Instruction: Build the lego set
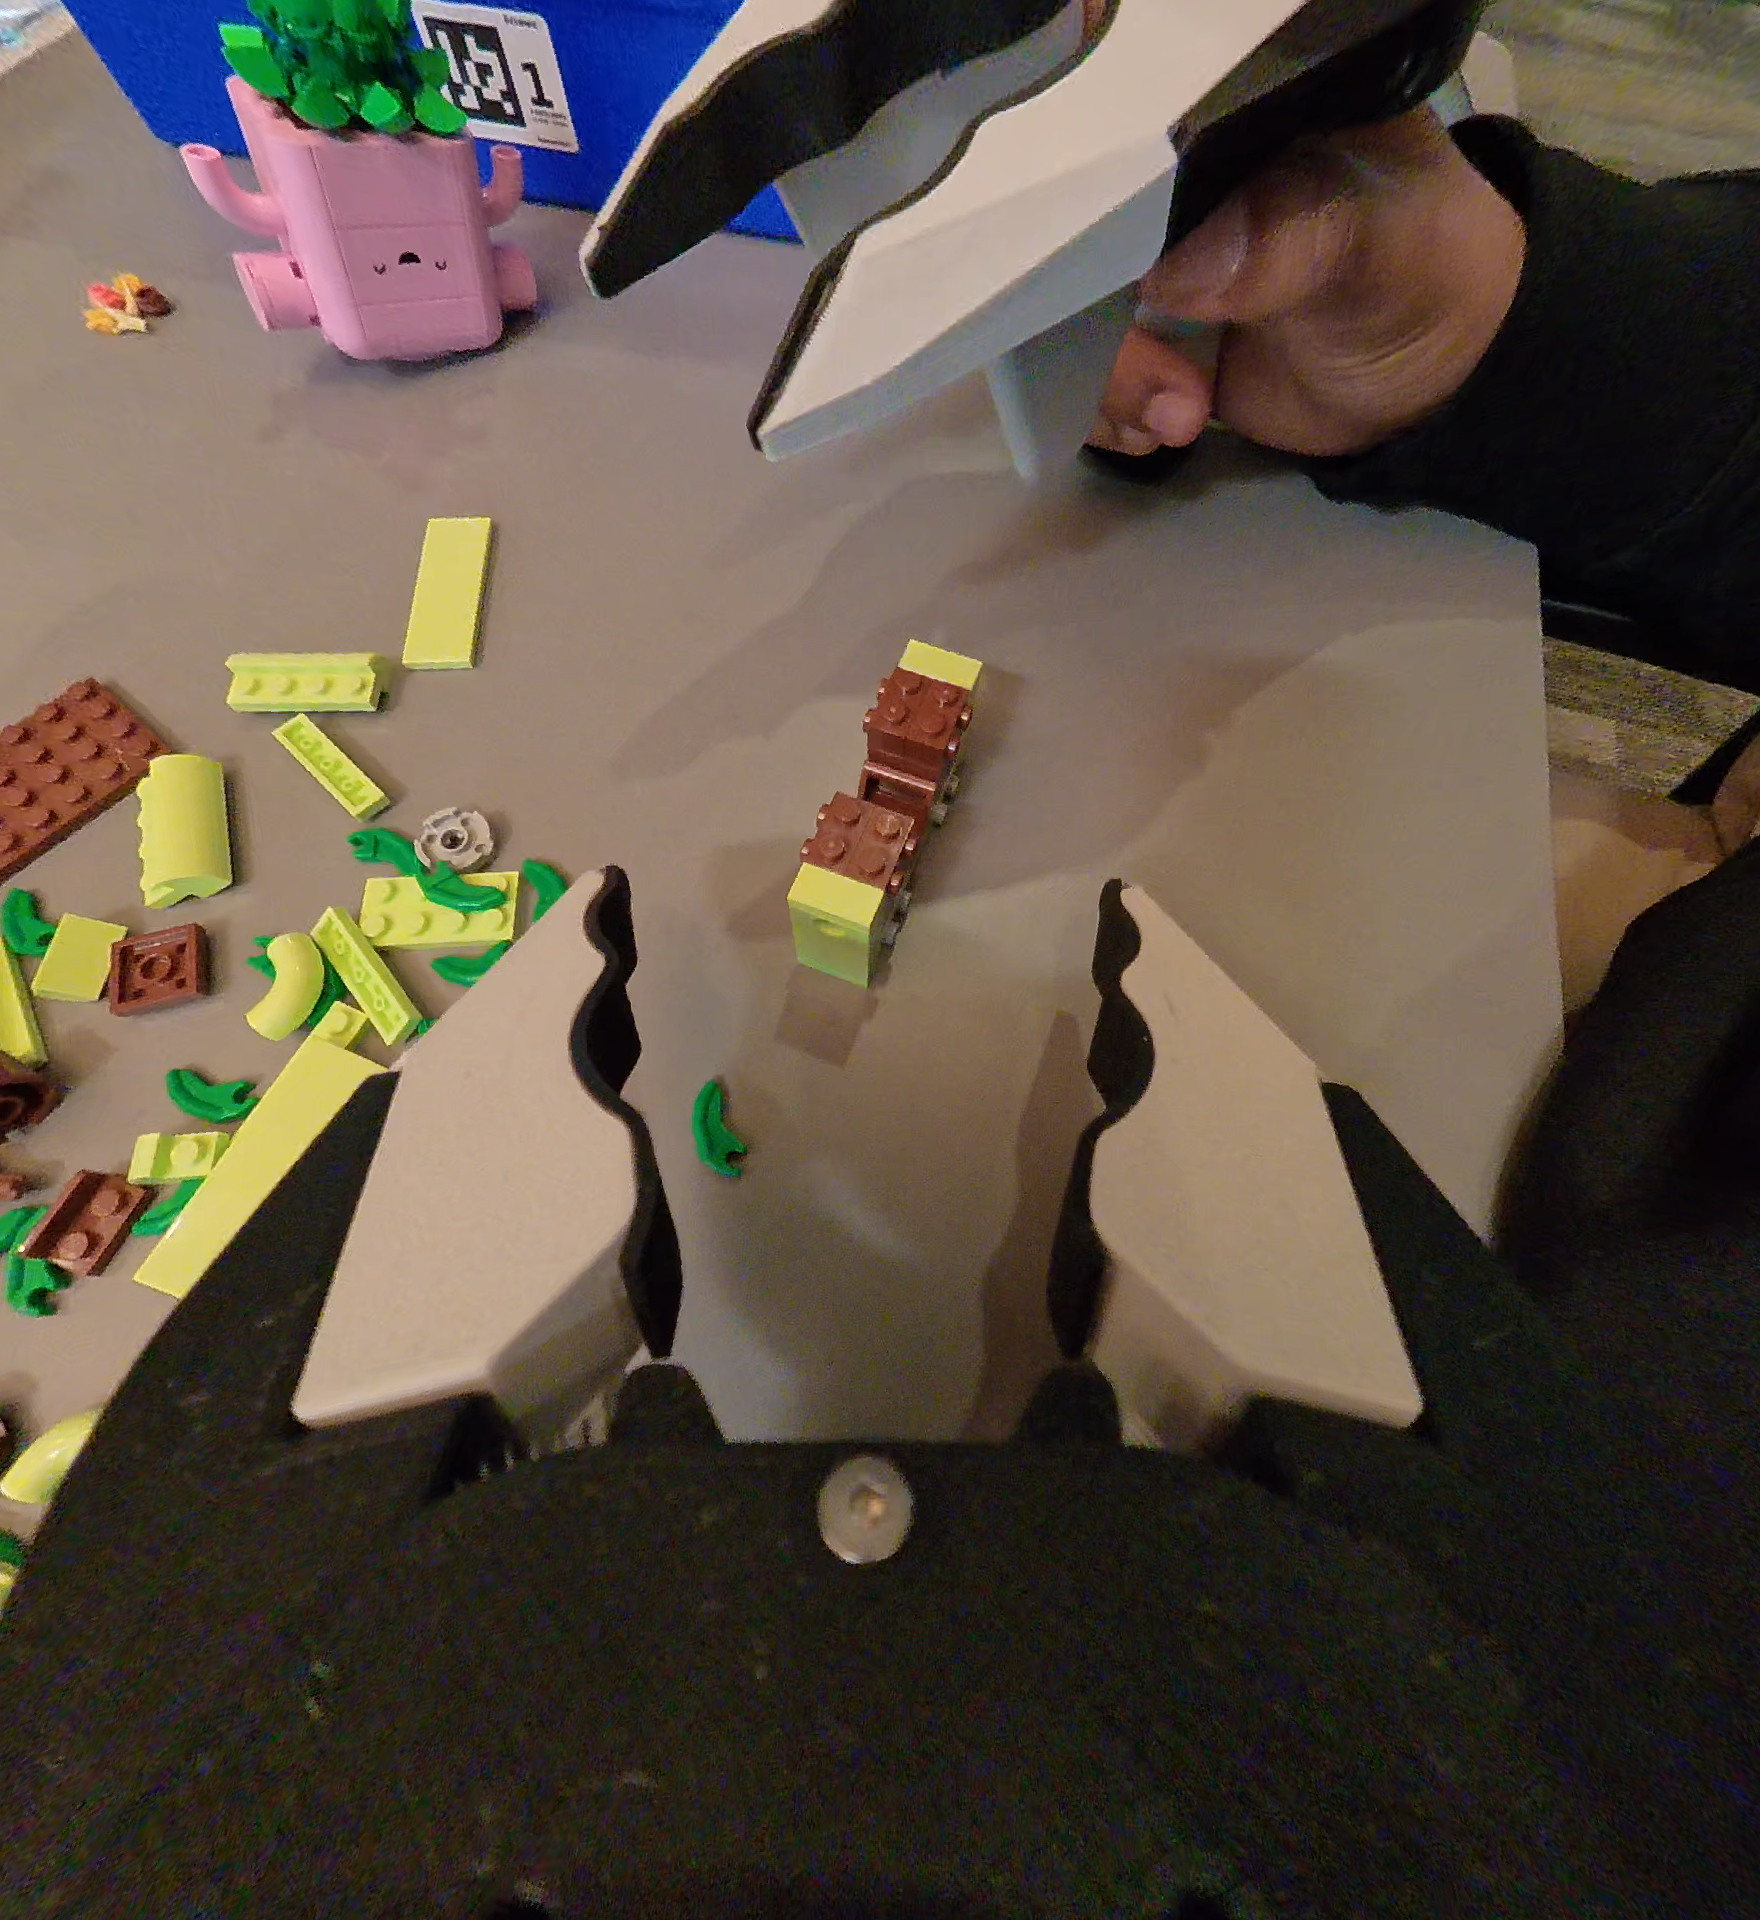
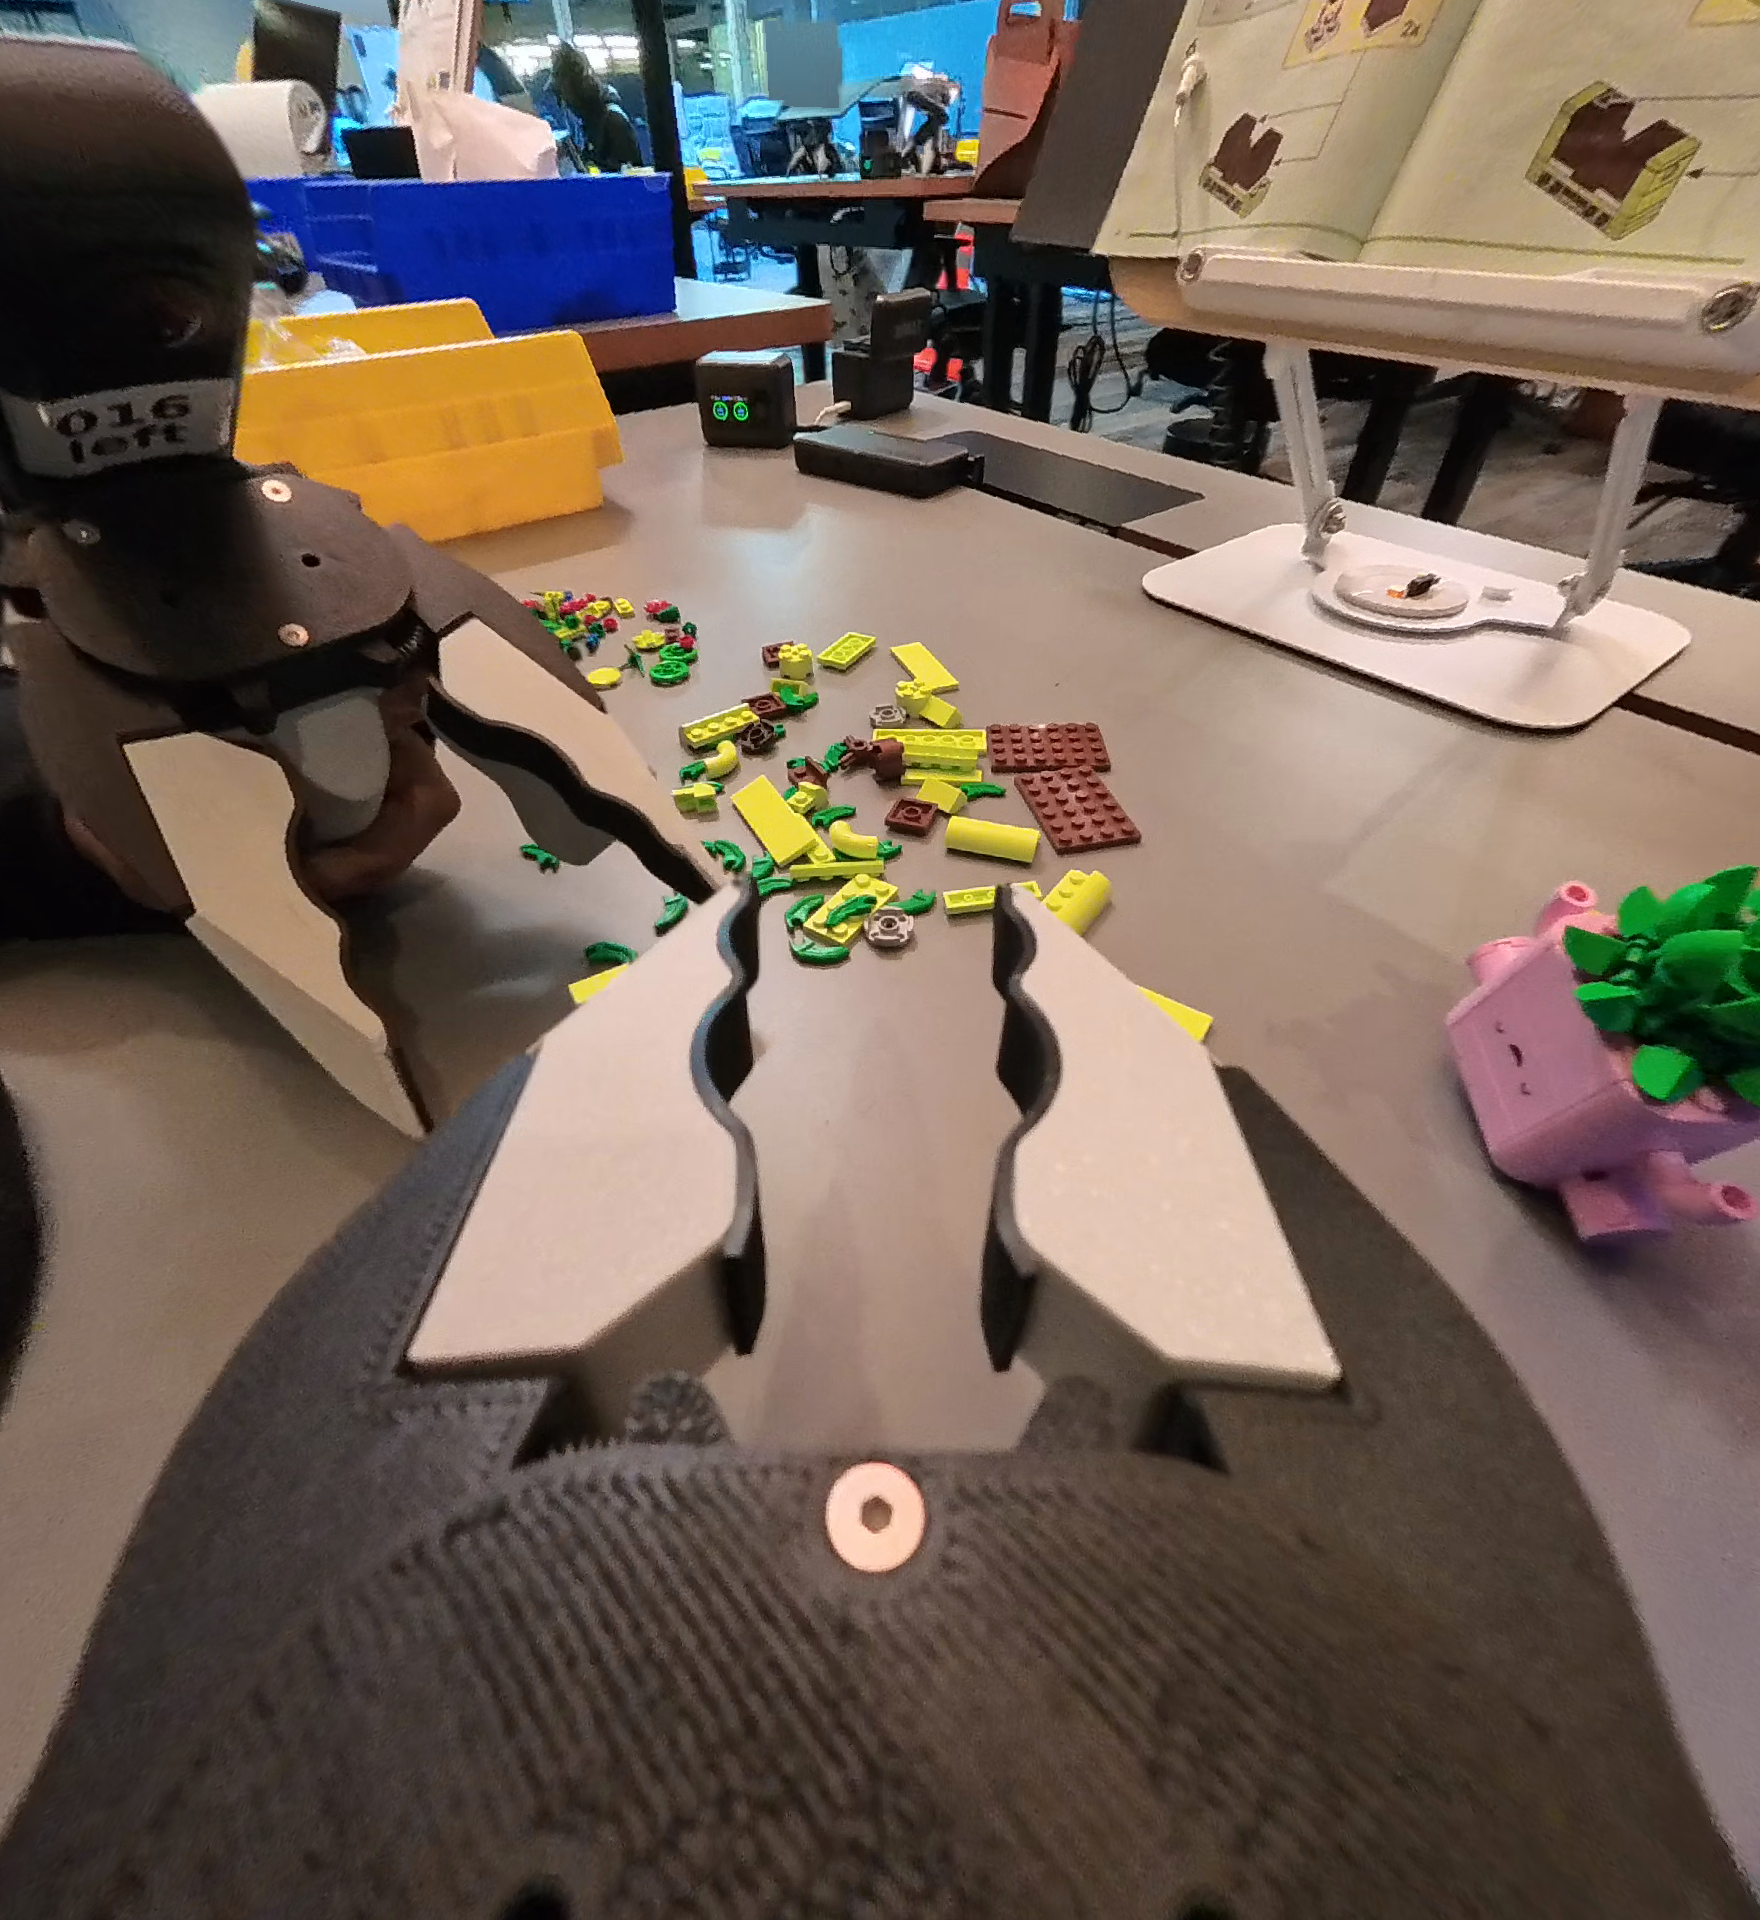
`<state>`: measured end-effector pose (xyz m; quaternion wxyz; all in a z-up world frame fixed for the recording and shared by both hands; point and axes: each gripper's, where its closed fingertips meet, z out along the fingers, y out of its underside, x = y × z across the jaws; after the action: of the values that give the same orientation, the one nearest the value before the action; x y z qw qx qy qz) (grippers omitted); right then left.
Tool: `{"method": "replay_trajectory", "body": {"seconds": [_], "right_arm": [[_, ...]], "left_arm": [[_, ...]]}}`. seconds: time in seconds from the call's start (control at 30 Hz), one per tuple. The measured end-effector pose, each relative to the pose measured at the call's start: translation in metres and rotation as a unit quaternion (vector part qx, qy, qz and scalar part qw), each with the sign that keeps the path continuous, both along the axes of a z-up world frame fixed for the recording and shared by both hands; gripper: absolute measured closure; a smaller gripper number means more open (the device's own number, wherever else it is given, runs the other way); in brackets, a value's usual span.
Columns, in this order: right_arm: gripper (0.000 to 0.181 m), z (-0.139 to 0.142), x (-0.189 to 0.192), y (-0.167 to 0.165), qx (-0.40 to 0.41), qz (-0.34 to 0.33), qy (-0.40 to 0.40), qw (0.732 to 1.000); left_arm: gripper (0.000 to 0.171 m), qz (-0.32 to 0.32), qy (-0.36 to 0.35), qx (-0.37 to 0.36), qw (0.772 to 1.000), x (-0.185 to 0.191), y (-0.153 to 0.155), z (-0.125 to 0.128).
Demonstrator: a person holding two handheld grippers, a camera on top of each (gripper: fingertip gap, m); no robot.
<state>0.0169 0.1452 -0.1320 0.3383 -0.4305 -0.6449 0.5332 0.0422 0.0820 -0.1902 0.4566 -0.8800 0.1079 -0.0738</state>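
Note:
A small brown and lime brick assembly (image 1: 886,810) lies on the grey table (image 1: 647,499), just beyond my left gripper (image 1: 860,904), which is open and empty with the assembly ahead of its fingertips. My right gripper (image 2: 876,914) is open and empty, low over the table and facing the loose pile. It also shows in the left wrist view (image 1: 684,358), above and beyond the assembly. The left gripper shows at the left of the right wrist view (image 2: 554,997). The assembly does not show in the right wrist view.
Loose lime, brown and green pieces (image 1: 232,935) (image 2: 886,790) lie scattered, with brown plates (image 2: 1063,779). A finished pink pot model with green leaves (image 1: 388,229) (image 2: 1634,1060) stands nearby. An instruction booklet on a white stand (image 2: 1478,135), a yellow bin (image 2: 440,416) and a blue bin (image 1: 637,94) sit behind.

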Motion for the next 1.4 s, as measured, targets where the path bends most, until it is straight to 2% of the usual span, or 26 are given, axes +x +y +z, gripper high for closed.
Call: {"method": "replay_trajectory", "body": {"seconds": [0.2, 0.83, 1.4], "right_arm": [[0.137, 0.001, 0.000, 0.002, -0.020, 0.003, -0.005, 1.000], [0.138, -0.008, -0.003, -0.004, 0.004, 0.011, -0.027, 1.000], [0.139, -0.010, -0.004, -0.005, 0.016, 0.009, -0.031, 0.999]], "left_arm": [[0.087, 0.000, 0.007, 0.006, 1.000, 0.000, 0.000, 0.001], [0.091, 0.002, -0.011, 0.008, 1.000, -0.001, 0.000, 0.003], [0.092, 0.000, 0.002, 0.005, 1.000, 0.000, 0.000, 0.001]]}}
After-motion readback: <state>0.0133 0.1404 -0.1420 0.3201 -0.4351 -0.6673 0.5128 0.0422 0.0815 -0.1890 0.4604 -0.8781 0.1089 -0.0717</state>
